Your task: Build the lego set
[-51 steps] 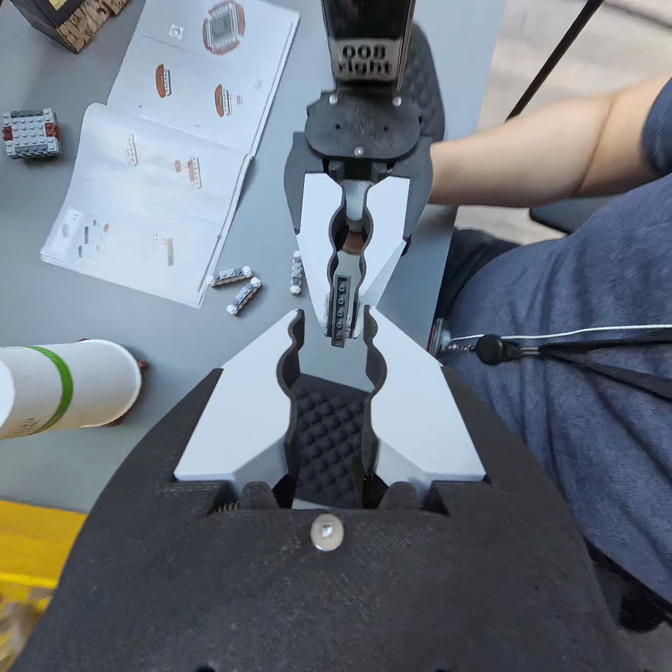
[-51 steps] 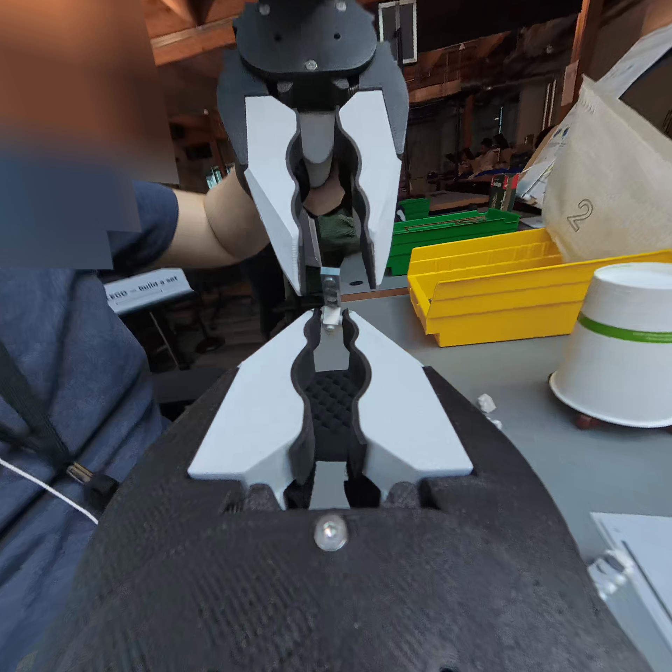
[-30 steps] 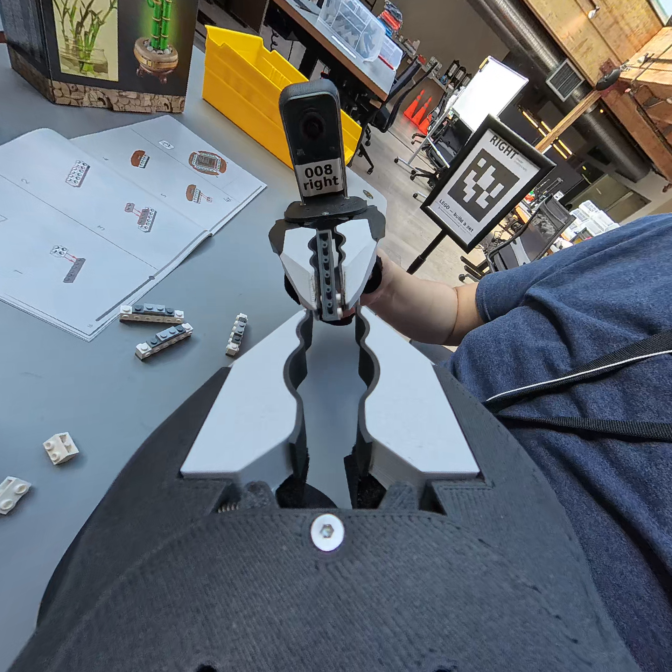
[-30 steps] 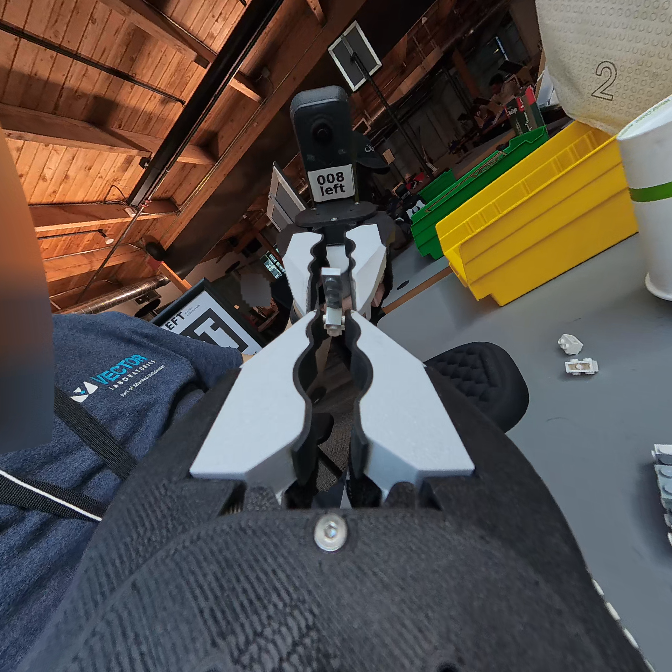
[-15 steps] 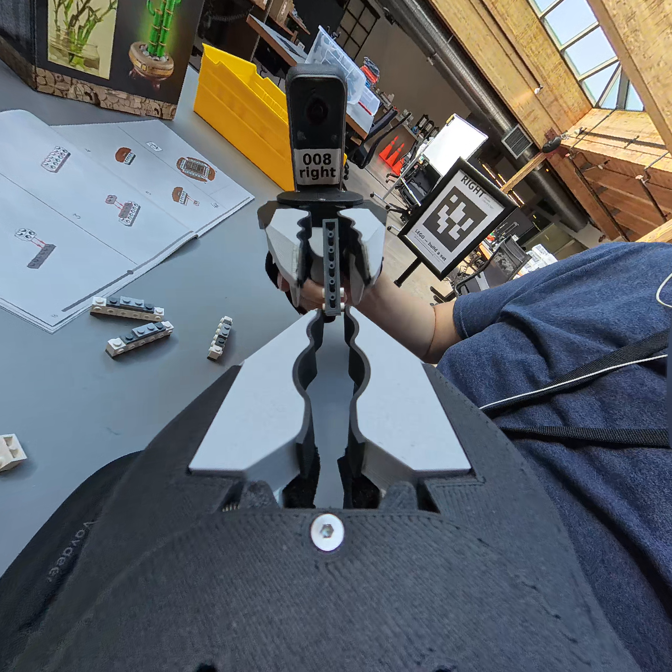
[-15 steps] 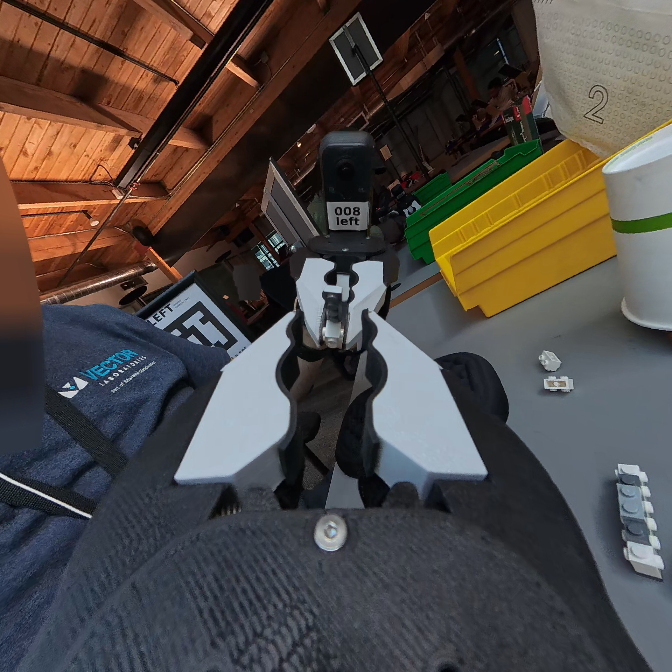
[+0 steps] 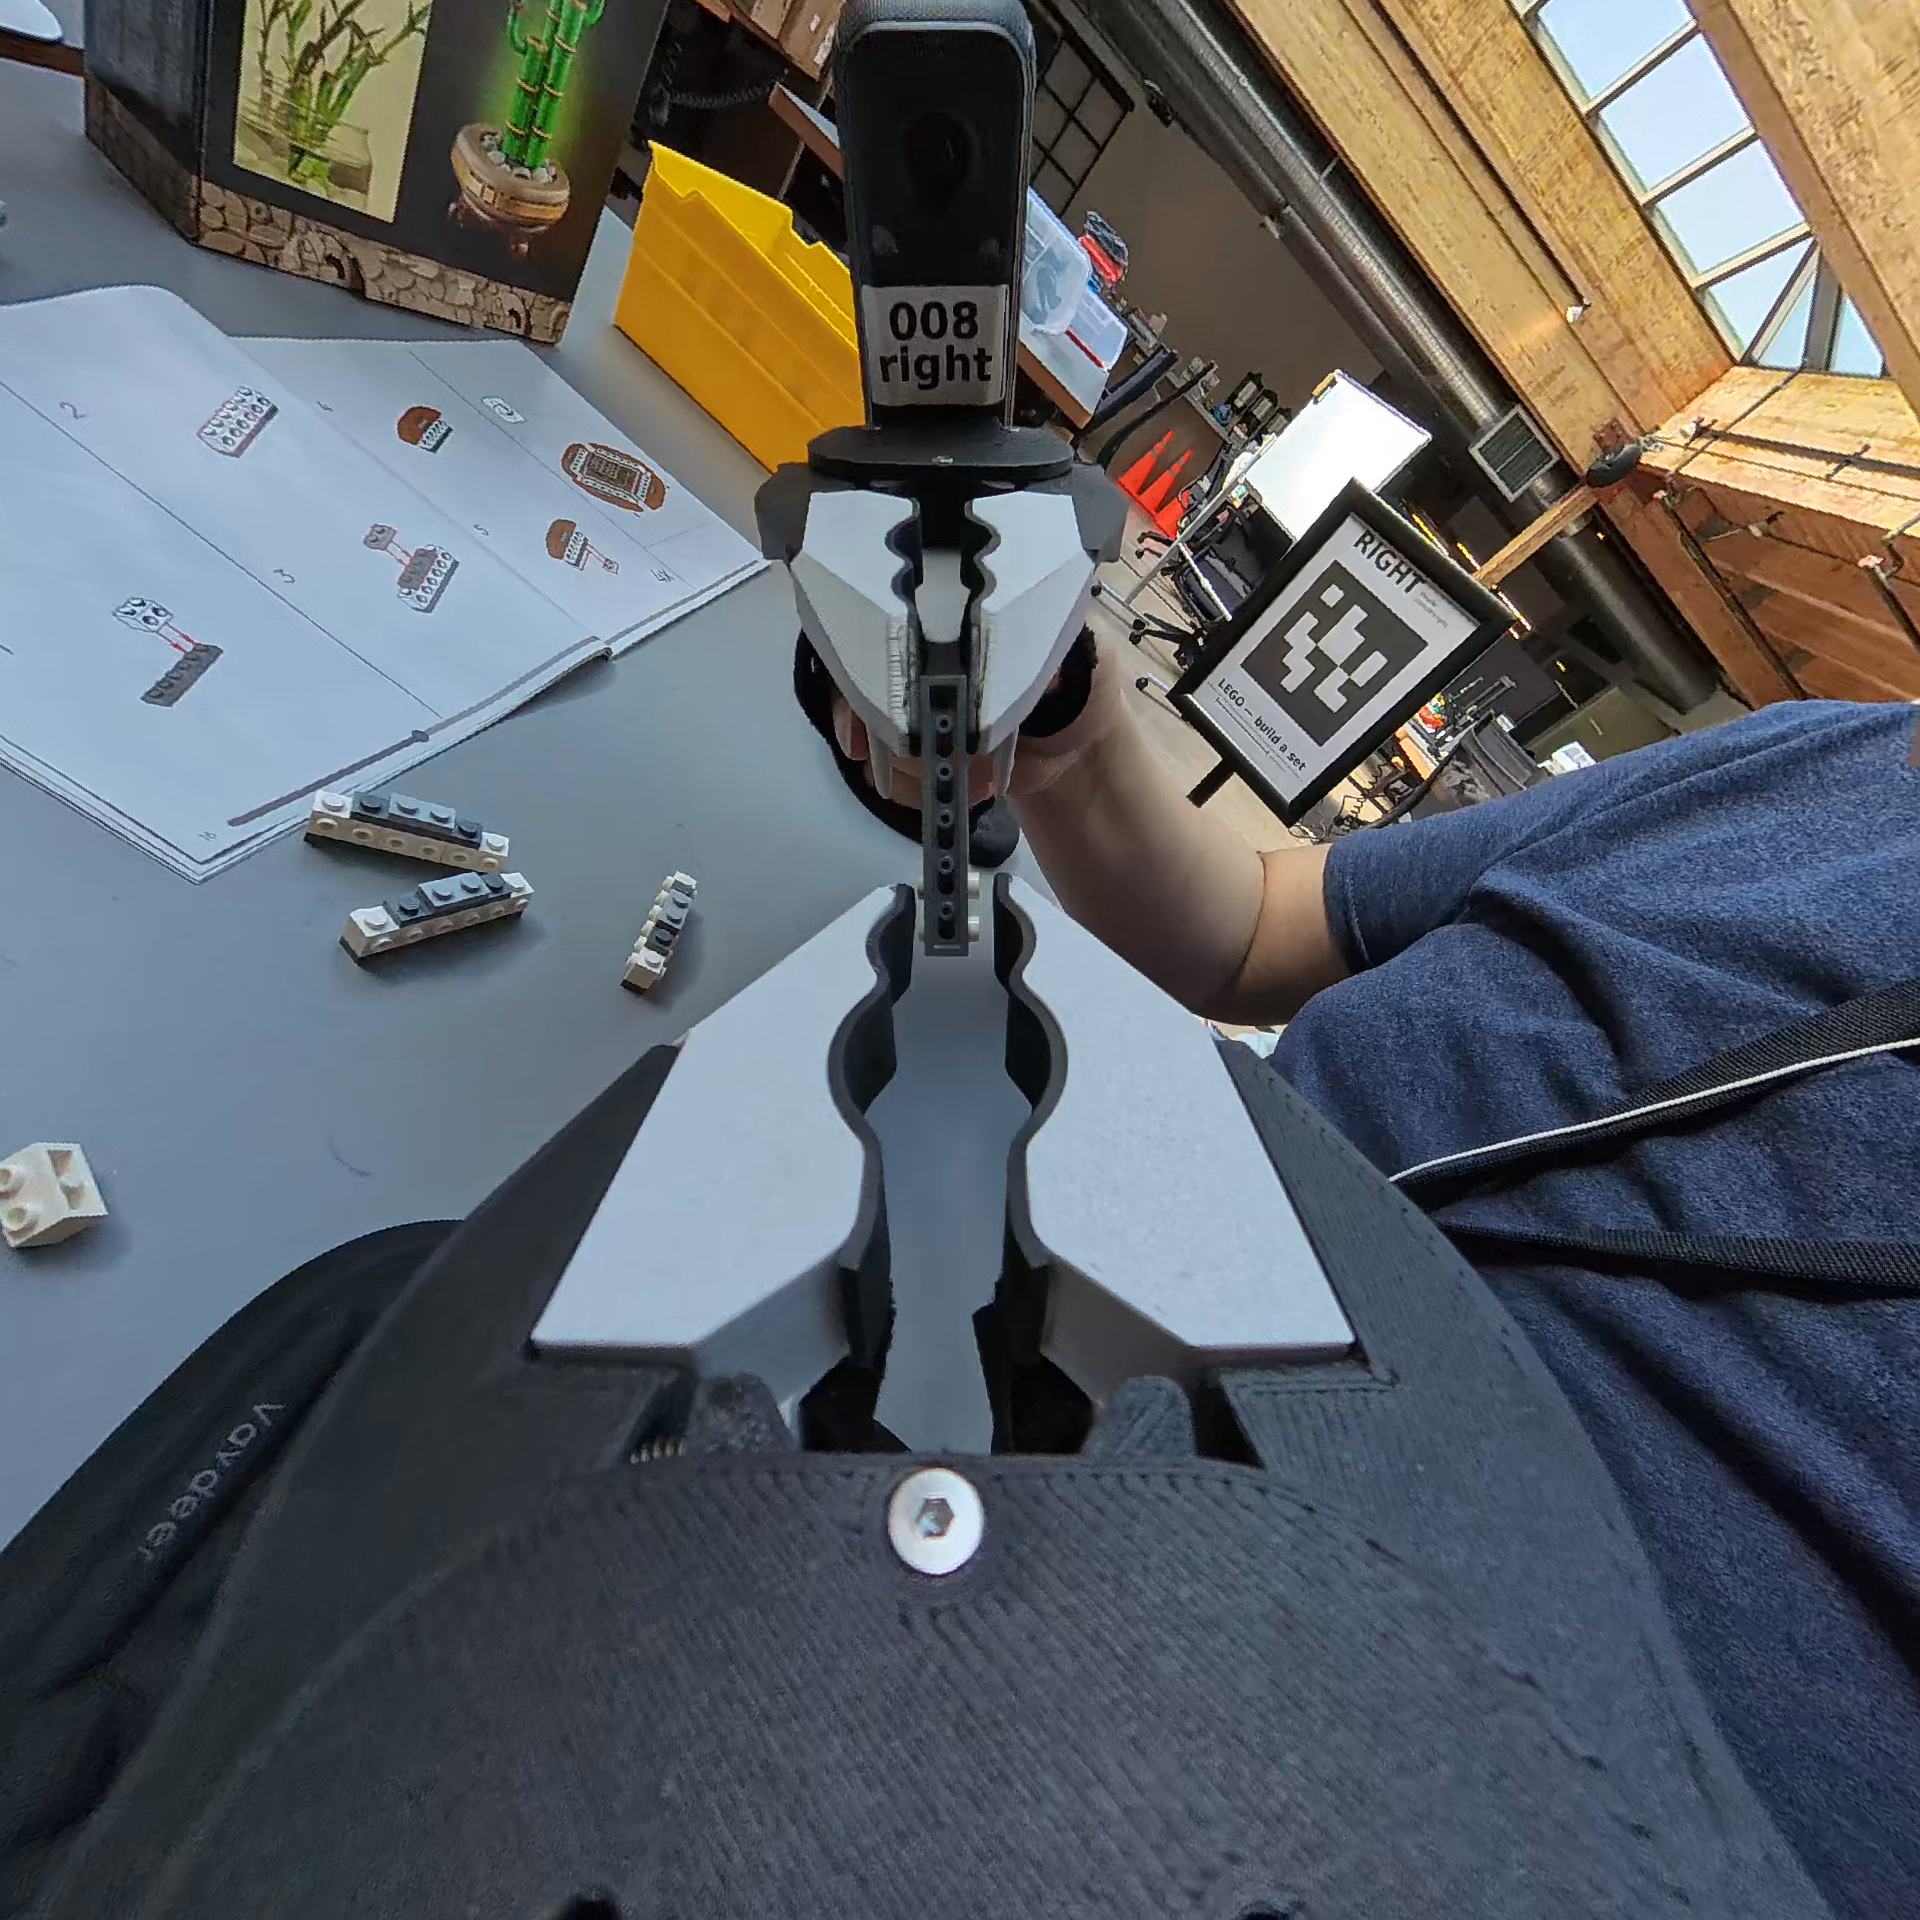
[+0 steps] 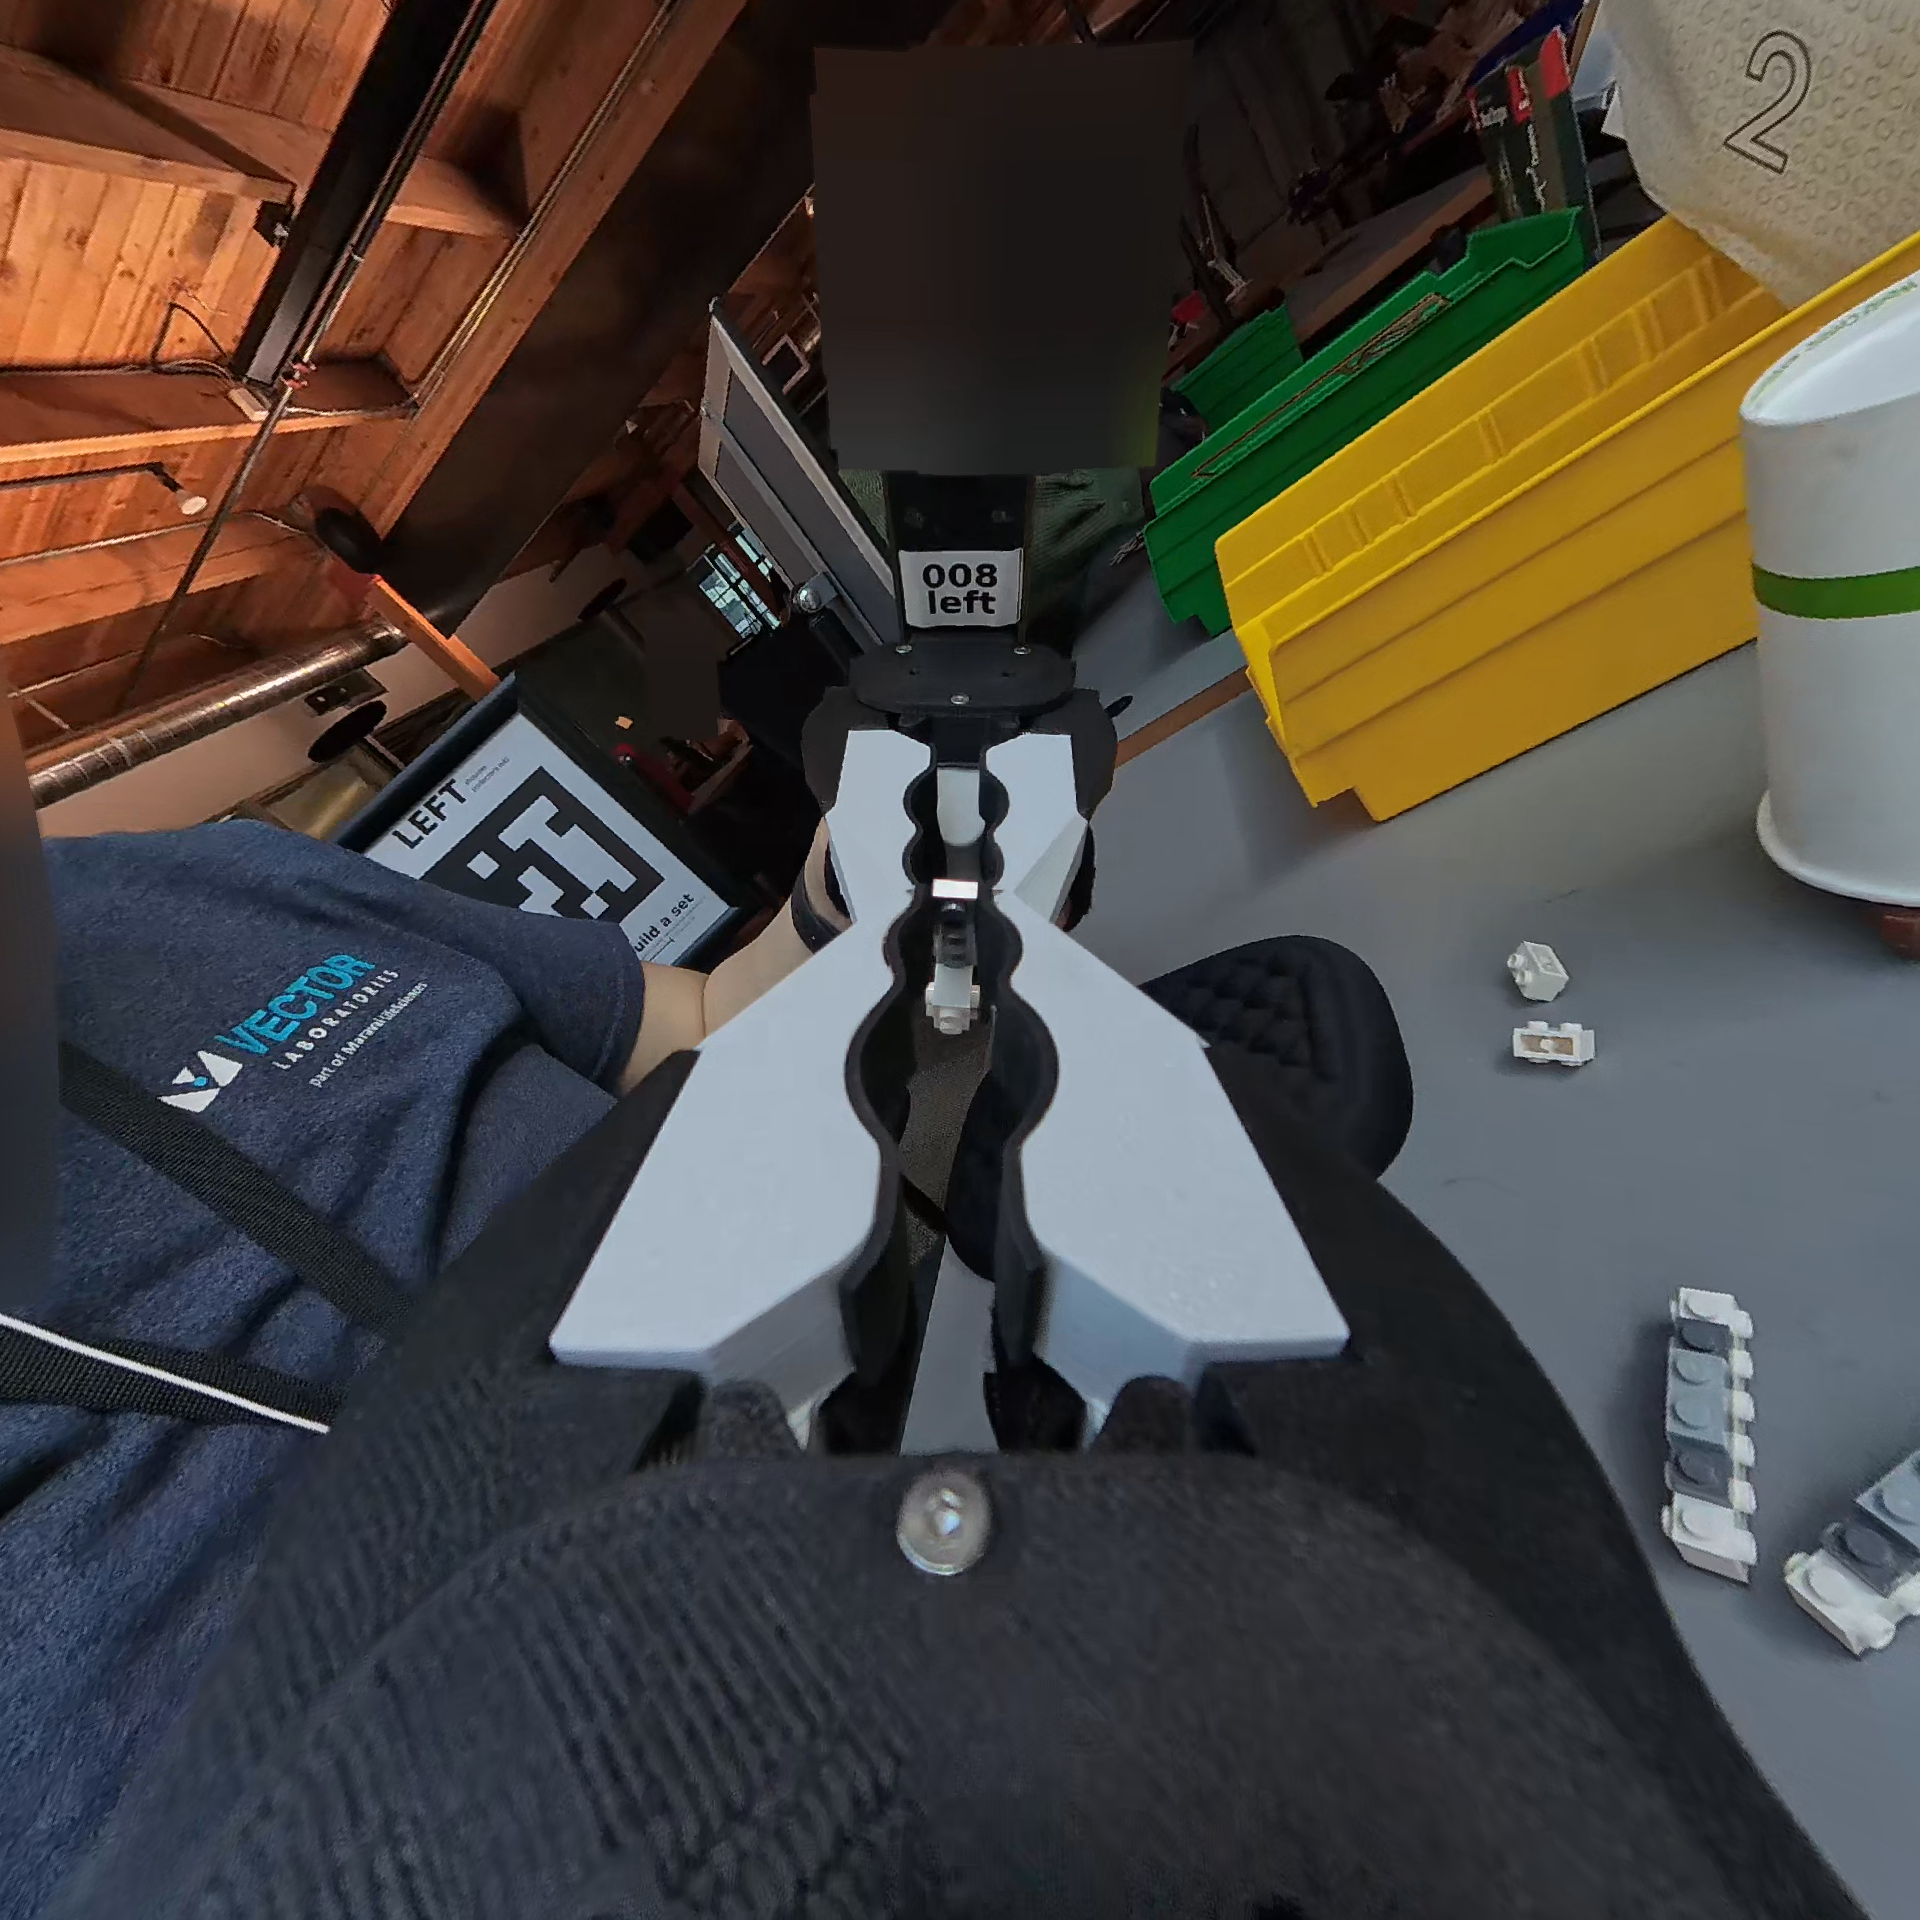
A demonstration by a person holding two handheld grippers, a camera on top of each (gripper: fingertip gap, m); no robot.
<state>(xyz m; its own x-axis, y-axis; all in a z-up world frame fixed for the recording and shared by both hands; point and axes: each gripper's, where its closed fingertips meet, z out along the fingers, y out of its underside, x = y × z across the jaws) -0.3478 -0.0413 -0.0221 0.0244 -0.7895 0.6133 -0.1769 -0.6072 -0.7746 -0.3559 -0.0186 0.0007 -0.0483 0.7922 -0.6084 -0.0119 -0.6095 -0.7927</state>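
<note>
Your two grippers face each other tip to tip, above the edge of the grey tabletop (image 7: 260, 1039), and the dark grey strip (image 7: 943, 821) is between them. Your right gripper (image 7: 940, 727) has its jaws closed narrow on the far end of this strip. The near end, which carries a small white piece (image 7: 975, 896) on its side, reaches in between the tips of your left gripper (image 7: 943, 914). The jaws of the left gripper are narrow around that end, but the pictures do not let me say if they really press on it or only stand beside it.

In the right wrist view, the same strip (image 8: 952, 940) shows end-on with its white end piece (image 8: 952, 1003) toward the camera, between the fingers of the right gripper (image 8: 951, 935); the left gripper (image 8: 954, 883) is just behind it.

To the left of the strip, on the tabletop, lie three small built strips (image 7: 436, 904) of white and dark pieces, near the corner of the open instruction booklet (image 7: 312, 561). A loose white brick (image 7: 47, 1195) lies further left, well apart. Behind the booklet stand the set box (image 7: 343, 135) and a yellow bin (image 7: 738, 301). In the right wrist view, a white paper cup (image 8: 1839, 665) with a green band stands upside down beside another yellow bin (image 8: 1496, 623).
</note>
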